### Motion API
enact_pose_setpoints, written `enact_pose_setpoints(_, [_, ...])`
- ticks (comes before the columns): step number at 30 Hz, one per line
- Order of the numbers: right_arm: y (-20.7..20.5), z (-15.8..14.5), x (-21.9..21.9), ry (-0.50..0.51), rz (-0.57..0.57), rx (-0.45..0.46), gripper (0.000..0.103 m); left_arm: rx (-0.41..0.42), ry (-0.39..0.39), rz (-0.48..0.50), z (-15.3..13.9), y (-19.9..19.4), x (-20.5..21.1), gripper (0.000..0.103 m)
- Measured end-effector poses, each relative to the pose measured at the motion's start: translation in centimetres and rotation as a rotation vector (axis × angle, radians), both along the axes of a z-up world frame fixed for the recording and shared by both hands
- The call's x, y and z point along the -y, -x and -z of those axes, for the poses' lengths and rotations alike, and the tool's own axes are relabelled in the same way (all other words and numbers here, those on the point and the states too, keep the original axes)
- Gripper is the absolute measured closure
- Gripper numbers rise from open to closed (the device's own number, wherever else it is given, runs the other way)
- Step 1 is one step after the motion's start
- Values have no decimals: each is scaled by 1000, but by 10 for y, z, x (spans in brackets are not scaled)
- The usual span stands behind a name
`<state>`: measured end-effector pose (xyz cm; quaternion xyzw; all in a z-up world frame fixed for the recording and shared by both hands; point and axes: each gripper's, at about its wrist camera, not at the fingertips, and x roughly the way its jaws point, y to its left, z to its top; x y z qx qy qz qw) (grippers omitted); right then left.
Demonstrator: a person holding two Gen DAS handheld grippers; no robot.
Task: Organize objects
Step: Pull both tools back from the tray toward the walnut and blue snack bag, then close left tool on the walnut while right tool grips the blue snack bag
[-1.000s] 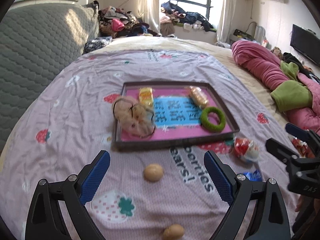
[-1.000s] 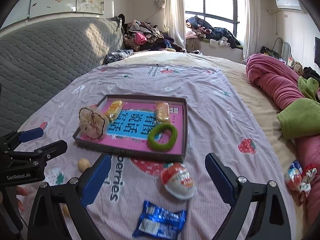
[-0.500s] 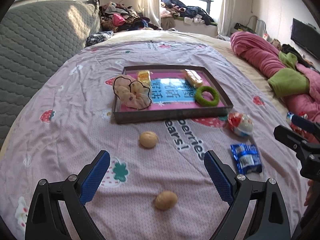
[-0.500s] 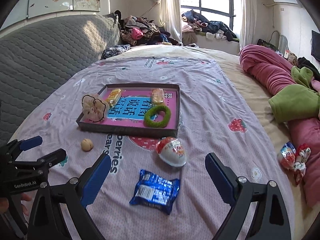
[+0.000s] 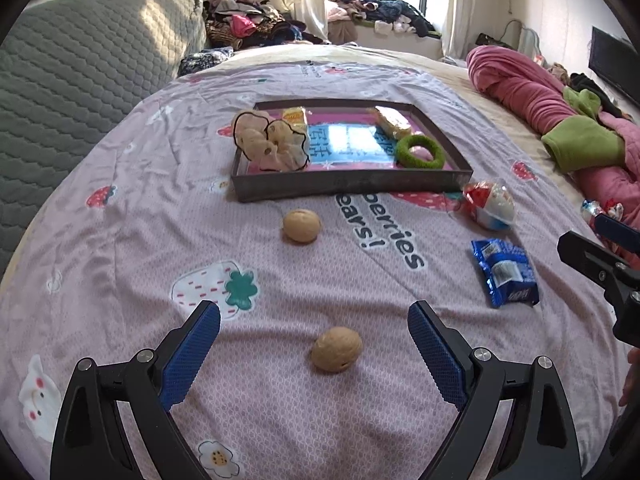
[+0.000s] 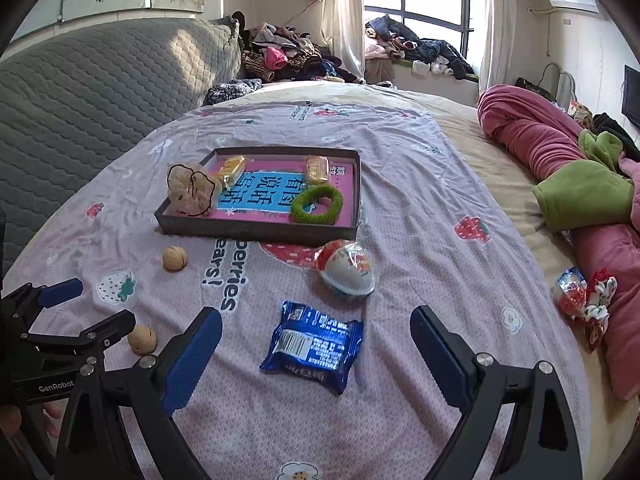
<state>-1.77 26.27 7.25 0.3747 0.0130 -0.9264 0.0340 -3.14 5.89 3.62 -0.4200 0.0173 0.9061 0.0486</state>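
Note:
A dark tray (image 5: 348,186) (image 6: 256,233) with a pink and blue base sits on the bed and holds a beige scrunchie (image 5: 270,142), a green ring (image 5: 420,152) and two wrapped snacks. In front of it lie two walnuts (image 5: 302,225) (image 5: 336,349), a toy egg (image 6: 348,268) and a blue snack packet (image 6: 314,344). My left gripper (image 5: 314,344) is open, with the near walnut between its fingers. My right gripper (image 6: 316,344) is open, with the blue packet between its fingers.
The purple strawberry-print sheet (image 5: 120,240) covers the bed. A pink and green blanket roll (image 6: 560,168) lies on the right, with small wrapped items (image 6: 584,296) beside it. A grey quilted headboard (image 6: 80,92) stands on the left. Clothes are piled by the window.
Both grippers have pulled back from the tray and lowered toward the sheet. The near walnut now sits between the left fingers and the blue packet between the right fingers.

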Motion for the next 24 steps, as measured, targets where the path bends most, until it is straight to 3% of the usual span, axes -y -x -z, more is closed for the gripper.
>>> enact_pose_setpoints(24, [17,45,2,-30,24,69,7,89,-2,17,41,4,-5,9])
